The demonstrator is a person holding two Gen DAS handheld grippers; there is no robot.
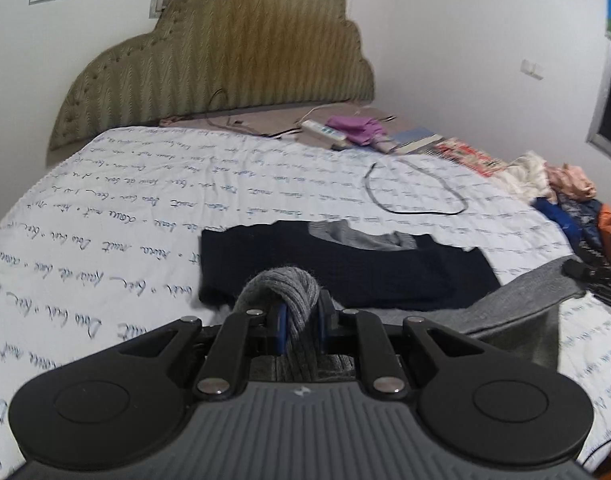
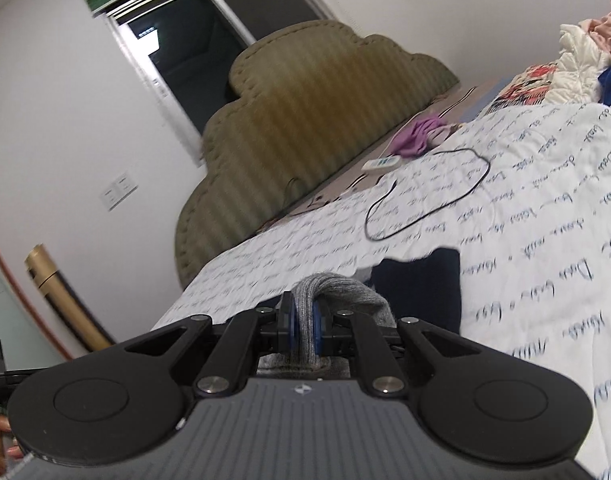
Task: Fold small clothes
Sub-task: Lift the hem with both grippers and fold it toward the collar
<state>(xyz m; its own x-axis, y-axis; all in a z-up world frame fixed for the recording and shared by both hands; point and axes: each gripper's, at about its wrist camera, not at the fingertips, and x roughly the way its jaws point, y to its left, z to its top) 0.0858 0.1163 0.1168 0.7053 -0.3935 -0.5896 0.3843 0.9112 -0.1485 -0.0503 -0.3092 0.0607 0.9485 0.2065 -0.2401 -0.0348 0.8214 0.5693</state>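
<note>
A dark navy garment with grey ribbed trim lies flat on the white bedspread. My left gripper is shut on its grey ribbed hem, bunched between the blue pads. A grey part of the garment stretches off to the right. In the right wrist view my right gripper is shut on the grey ribbed hem too, lifted above the bed, with navy cloth just beyond it.
A black cable loop lies on the bedspread past the garment. A power strip, purple cloth and books sit near the padded headboard. A pile of clothes lies at the right edge.
</note>
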